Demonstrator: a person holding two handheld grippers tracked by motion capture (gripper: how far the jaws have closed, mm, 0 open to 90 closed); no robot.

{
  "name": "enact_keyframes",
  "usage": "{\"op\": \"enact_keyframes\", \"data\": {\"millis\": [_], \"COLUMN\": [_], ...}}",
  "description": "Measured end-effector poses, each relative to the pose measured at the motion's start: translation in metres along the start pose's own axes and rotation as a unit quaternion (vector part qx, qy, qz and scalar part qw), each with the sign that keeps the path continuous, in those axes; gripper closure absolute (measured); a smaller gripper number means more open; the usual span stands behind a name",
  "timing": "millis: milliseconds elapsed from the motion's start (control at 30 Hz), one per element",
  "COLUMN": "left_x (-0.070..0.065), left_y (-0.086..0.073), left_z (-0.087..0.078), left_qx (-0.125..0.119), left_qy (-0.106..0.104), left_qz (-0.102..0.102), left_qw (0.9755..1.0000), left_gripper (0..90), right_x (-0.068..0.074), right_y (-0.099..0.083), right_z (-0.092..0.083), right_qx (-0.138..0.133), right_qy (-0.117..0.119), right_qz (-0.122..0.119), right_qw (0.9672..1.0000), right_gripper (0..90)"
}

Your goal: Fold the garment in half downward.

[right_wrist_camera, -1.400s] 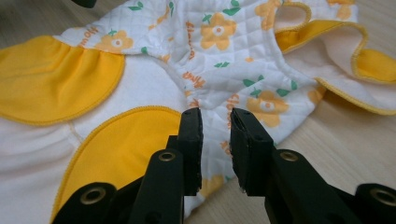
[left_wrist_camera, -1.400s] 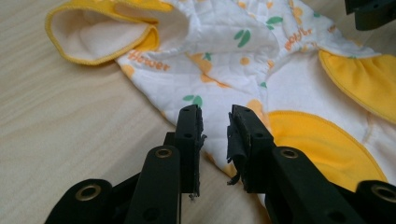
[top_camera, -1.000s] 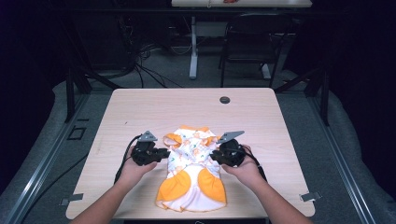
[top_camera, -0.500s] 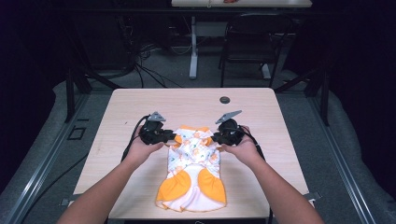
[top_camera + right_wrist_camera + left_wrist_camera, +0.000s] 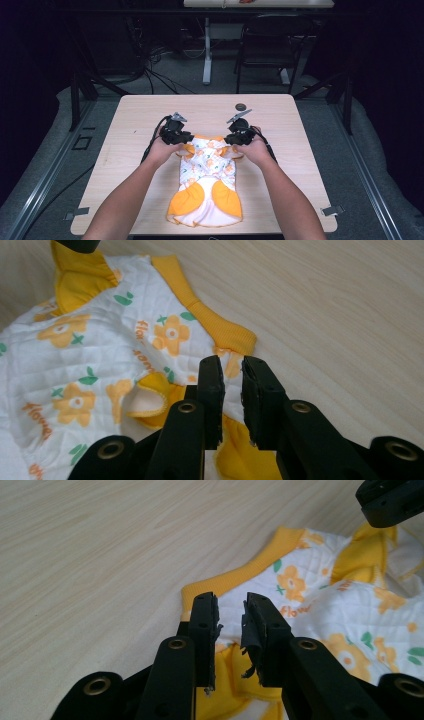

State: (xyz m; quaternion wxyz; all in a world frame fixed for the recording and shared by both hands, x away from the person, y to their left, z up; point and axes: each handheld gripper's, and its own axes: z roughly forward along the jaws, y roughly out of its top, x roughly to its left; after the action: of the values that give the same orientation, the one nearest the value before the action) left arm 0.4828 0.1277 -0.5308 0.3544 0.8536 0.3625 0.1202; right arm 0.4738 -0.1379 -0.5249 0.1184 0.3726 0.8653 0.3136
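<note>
Two grippers sit at the far corners of a quilted floral baby garment (image 5: pixel 207 185), which lies flat near the middle of the wooden table (image 5: pixel 130 125), its orange-yellow end towards the person.

High view: the left gripper (image 5: pixel 186 138) and right gripper (image 5: pixel 229 140) are each at a shoulder corner, hands wrapped round them. Risk: if one hand pulls before the other, the garment skews or bunches. The hands and gripper bodies cover the jaw tips, so contact with the cloth is hard to read from here. A small dark round object (image 5: pixel 241 106) lies just beyond the right gripper; too small to identify. The near table edge and the forearms are cut off at the bottom.

Left gripper view: jaws narrowly parted, a slim gap over the yellow ribbed cuff (image 5: pixel 235 577); nothing clearly pinched. Risk: closing here may catch only the top layer or the thin rib edge, which then slips out on a lift. A pad looks frayed, so grip could be weak. The jaws hide the cloth directly under them. The right gripper is cut off at the top right.

Right gripper view: the same narrow gap, just beside the other ribbed cuff (image 5: pixel 220 330); nothing seen clamped. Risk: jaws closing on bare table past the hem. Folded layers under the jaws are unclear; the garment runs off at the left.
</note>
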Motion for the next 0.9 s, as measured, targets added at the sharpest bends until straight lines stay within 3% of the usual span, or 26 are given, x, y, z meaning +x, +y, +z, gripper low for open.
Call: {"op": "enact_keyframes", "data": {"millis": [133, 433, 600, 900], "left_x": [0.007, 0.016, 0.013, 0.014], "left_y": [-0.004, -0.011, -0.015, -0.022], "left_z": [0.008, 0.019, 0.026, 0.032], "left_qx": [0.005, 0.017, 0.026, 0.029], "left_qy": [0.000, 0.004, 0.004, -0.005], "left_qz": [-0.013, -0.029, -0.028, -0.032], "left_qw": [0.9999, 0.9994, 0.9992, 0.9991], "left_gripper": [71.5, 66.2, 61.6, 62.9], "right_x": [-0.002, -0.003, -0.002, -0.002], "right_y": [0.000, -0.004, -0.009, -0.011], "right_z": [0.009, 0.028, 0.036, 0.038], "right_qx": [-0.002, 0.014, 0.027, 0.030], "right_qy": [-0.003, -0.021, -0.013, -0.008], "right_qz": [0.011, 0.010, 0.016, 0.024], "right_qw": [0.9999, 0.9996, 0.9994, 0.9992], "right_gripper": [76.3, 69.6, 66.3, 68.9]}}
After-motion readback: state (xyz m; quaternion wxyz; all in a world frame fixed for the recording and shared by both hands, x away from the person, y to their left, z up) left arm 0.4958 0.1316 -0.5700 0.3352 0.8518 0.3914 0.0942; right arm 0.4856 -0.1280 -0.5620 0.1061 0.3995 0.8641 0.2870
